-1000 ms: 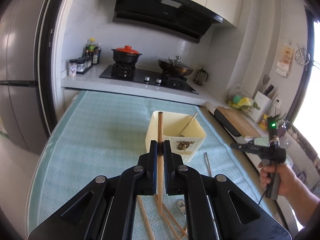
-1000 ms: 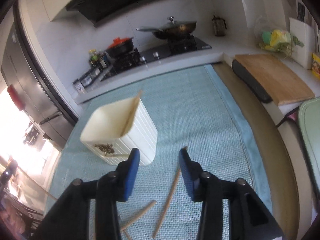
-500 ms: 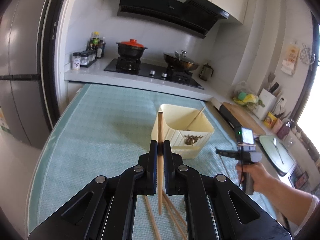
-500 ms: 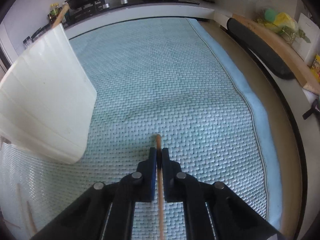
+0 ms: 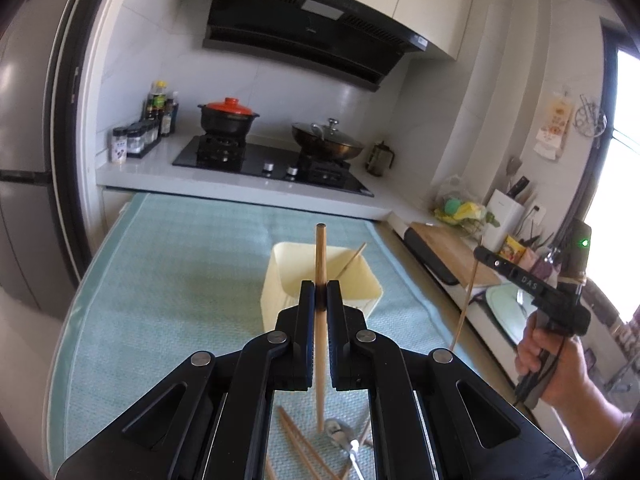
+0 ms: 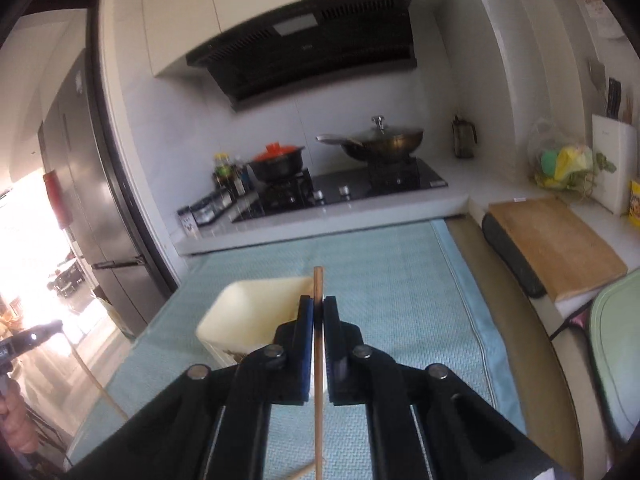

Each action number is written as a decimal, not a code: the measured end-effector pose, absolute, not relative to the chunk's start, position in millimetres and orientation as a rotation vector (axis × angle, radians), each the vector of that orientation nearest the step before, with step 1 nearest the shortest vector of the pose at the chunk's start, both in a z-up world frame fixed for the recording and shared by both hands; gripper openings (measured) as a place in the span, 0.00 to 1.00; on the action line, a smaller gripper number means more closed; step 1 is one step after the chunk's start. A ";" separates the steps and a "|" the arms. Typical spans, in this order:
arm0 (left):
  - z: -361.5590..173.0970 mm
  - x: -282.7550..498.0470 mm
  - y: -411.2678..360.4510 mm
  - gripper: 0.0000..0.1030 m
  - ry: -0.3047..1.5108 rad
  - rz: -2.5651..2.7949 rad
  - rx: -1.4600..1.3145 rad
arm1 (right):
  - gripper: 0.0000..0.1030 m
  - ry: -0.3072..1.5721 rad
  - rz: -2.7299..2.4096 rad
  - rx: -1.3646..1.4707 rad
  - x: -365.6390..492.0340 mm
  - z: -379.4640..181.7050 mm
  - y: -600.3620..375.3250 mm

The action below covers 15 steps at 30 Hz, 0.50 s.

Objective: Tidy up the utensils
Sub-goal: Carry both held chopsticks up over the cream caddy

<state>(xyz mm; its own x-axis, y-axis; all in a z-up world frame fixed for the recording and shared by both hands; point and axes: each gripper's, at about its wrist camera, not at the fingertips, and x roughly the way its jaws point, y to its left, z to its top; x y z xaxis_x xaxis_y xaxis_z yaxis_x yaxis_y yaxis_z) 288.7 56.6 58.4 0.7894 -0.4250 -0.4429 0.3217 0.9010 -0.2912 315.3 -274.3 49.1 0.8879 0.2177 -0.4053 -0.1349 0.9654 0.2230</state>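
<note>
gripping a chopstick (image 5: pixel 320 264) upright in each gripper: left gripper (image 5: pixel 320 294), right gripper (image 6: pixel 316 308).

Holder (image 5: pixel 320 280) stands on desk (image 5: pixel 180 264), one chopstick (image 5: pixel 352 258) leaning inside; loose chopsticks (image 5: pixel 296 440) lie on desk nearer the camera; stove (image 5: pixel 272 164) behind desk, cutting board (image 5: pixel 452 252) to its right

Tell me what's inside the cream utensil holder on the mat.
In the cream utensil holder, one thin chopstick leans against the far corner. The left gripper and the chopstick it holds cover the holder's near side and bottom.
</note>
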 end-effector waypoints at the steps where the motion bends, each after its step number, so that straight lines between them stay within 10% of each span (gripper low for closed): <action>1: 63.9 292.5 54.5 0.03 0.515 -0.407 -0.201 | 0.05 0.422 0.189 0.190 315.8 56.4 -270.1; 15: 120.7 390.1 9.3 0.03 0.389 -0.375 -0.124 | 0.05 0.242 0.251 0.137 402.6 122.0 -218.5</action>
